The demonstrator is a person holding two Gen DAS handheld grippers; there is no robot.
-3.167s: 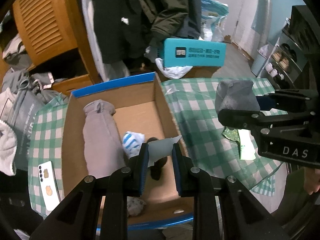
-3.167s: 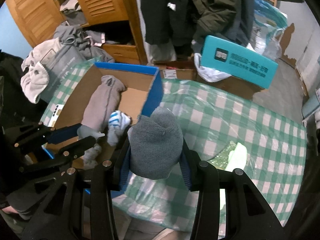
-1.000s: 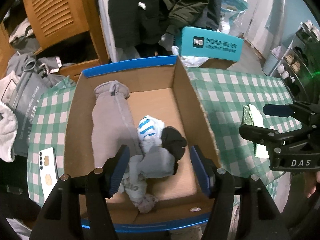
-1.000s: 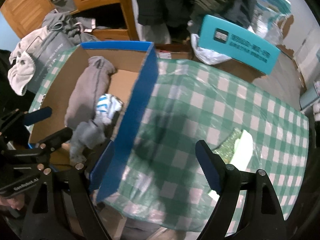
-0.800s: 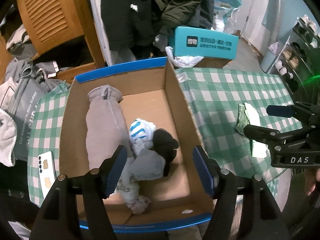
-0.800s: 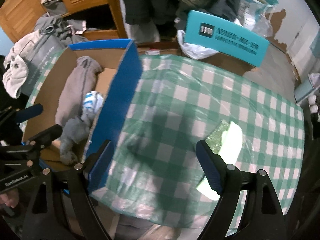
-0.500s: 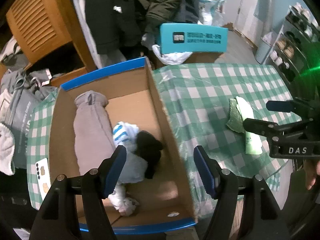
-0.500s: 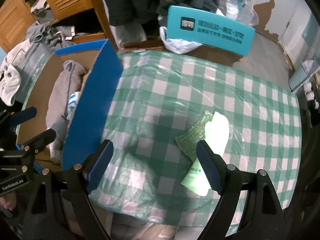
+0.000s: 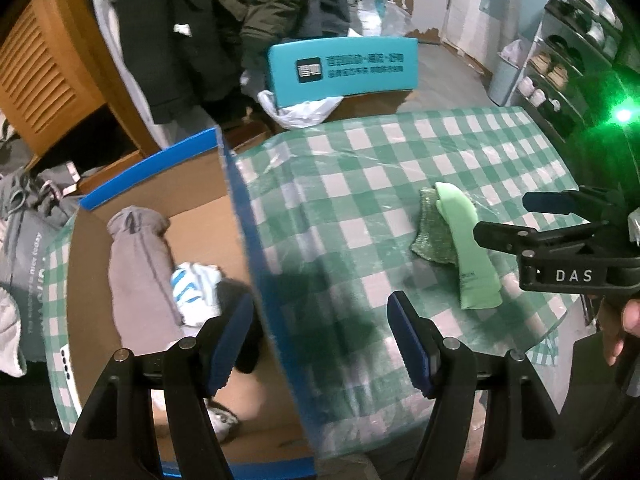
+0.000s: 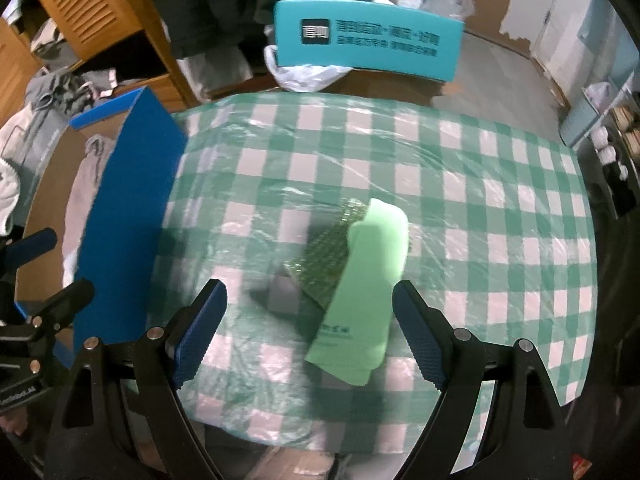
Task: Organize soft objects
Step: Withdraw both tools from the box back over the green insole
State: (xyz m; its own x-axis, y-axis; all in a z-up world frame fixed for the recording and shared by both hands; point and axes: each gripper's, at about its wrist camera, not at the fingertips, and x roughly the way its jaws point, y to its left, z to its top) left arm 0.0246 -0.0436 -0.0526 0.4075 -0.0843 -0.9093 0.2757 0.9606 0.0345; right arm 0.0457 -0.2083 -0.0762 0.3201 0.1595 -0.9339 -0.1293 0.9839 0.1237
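Note:
My left gripper (image 9: 320, 340) is open and empty, straddling the blue right wall of the cardboard box (image 9: 256, 264). Inside the box lie a grey garment (image 9: 136, 272), a blue-and-white striped sock (image 9: 194, 284) and a dark sock (image 9: 236, 292). My right gripper (image 10: 310, 320) is open and empty above the checked table (image 10: 480, 184). Just ahead of its fingers lies a light green sock (image 10: 368, 280), overlapping a glittery green cloth (image 10: 328, 256). In the left wrist view the right gripper (image 9: 520, 220) hovers close beside that green sock (image 9: 466, 248).
A teal carton (image 10: 360, 40) sits behind the table's far edge on brown boxes. Dark coats (image 9: 240, 20) hang beyond it, beside a louvred wooden cabinet (image 9: 40, 72). A heap of clothes (image 9: 24, 216) and a phone (image 9: 66, 364) lie left of the box. A shoe rack (image 9: 568, 60) stands far right.
Both grippers have travelled right, from over the box toward the table's middle. The grey socks they held earlier are gone from the jaws; the green sock now sits just ahead of the right gripper.

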